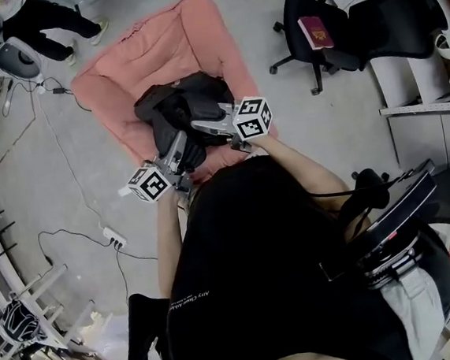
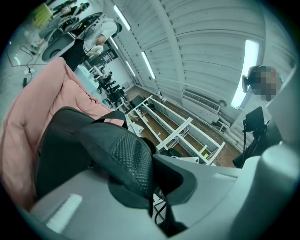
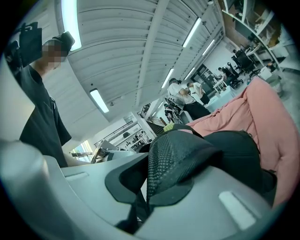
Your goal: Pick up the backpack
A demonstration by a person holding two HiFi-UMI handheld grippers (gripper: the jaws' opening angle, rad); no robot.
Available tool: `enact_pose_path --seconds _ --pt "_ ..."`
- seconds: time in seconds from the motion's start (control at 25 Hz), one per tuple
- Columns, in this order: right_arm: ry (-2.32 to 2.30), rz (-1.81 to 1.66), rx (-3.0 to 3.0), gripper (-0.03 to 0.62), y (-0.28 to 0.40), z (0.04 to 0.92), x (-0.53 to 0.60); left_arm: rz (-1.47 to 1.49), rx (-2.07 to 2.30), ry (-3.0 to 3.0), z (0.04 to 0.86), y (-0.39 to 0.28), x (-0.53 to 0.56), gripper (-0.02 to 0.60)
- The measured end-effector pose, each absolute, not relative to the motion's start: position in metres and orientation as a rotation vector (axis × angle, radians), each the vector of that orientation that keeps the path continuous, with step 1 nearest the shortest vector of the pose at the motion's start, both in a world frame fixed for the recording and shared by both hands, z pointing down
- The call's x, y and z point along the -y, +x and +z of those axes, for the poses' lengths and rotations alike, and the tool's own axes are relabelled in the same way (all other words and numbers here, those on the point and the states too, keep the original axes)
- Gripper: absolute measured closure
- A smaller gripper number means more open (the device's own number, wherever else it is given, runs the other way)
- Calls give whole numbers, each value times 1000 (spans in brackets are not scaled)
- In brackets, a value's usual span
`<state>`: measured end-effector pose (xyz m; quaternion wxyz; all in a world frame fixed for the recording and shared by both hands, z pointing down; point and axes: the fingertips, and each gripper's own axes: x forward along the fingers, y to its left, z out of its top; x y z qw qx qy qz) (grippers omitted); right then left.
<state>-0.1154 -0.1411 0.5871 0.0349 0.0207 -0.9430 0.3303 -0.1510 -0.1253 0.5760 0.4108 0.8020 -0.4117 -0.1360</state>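
Note:
A black backpack (image 1: 177,109) rests on a pink beanbag cushion (image 1: 161,51) on the floor. Both grippers hold it by its padded mesh shoulder straps. My left gripper (image 1: 176,150) is shut on one strap (image 2: 124,161), which bulges between its grey jaws. My right gripper (image 1: 204,126) is shut on the other strap (image 3: 176,159), its mesh pinched between the jaws. The backpack body (image 2: 58,145) shows dark behind the left strap, and in the right gripper view the body (image 3: 239,150) lies against the pink cushion (image 3: 267,112).
A black office chair (image 1: 336,22) with a red booklet (image 1: 315,32) on its seat stands at the upper right. Cables and a power strip (image 1: 115,240) lie on the floor to the left. A person in dark clothes (image 1: 43,22) is at the top left.

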Motion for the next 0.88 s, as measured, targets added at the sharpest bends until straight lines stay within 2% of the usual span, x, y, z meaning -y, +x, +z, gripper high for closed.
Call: enact_pose_path --seconds 0.36,0.88 --pt "1 1074 2906 562 -110 580 138 -341 1026 2017 576 -144 122 566" --pt "-77 1138 3023 553 -114 528 135 -387 1141 2174 524 -166 121 565"
